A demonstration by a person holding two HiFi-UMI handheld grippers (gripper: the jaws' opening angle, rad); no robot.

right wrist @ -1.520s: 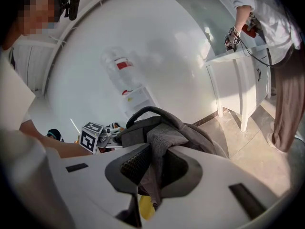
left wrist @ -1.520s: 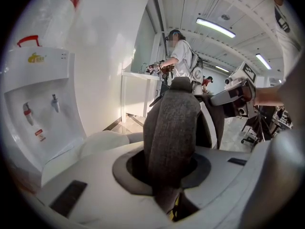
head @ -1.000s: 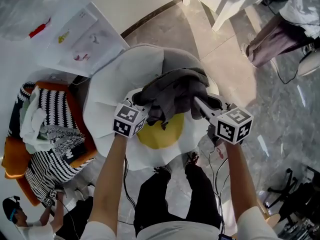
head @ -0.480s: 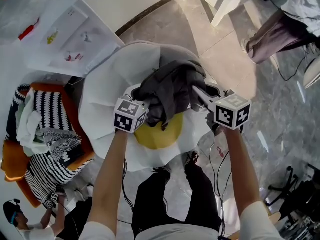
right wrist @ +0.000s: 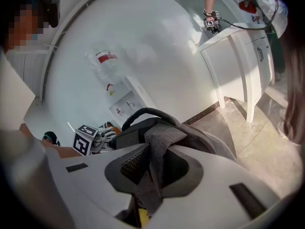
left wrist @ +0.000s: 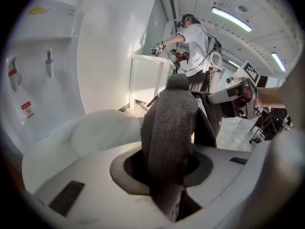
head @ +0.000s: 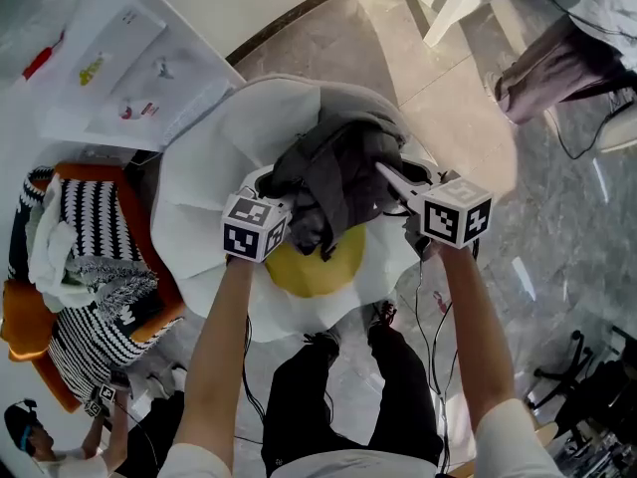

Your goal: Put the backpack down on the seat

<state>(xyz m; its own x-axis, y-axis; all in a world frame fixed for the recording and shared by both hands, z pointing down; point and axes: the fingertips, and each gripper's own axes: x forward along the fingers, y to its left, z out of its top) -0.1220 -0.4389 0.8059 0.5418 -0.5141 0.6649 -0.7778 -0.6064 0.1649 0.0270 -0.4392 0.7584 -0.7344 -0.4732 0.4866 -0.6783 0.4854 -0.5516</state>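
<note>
The right gripper [head: 390, 177] has moved forward over the white seat [head: 199, 177], so its marker cube now sits beside the grey backpack [head: 338, 172] instead of behind it. The backpack has drawn in from a wide spread to a narrower, taller bunch. The left gripper [left wrist: 164, 171] has its jaws opening, with the backpack's strap [left wrist: 169, 123] between them.

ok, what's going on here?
A person holds a grey backpack by its straps, one in each gripper, over the white seat with the yellow centre. The left gripper has its jaws opening with a strap between them. The right gripper is clamped on the other. Whether the backpack's weight is on the seat can't be told.
</note>
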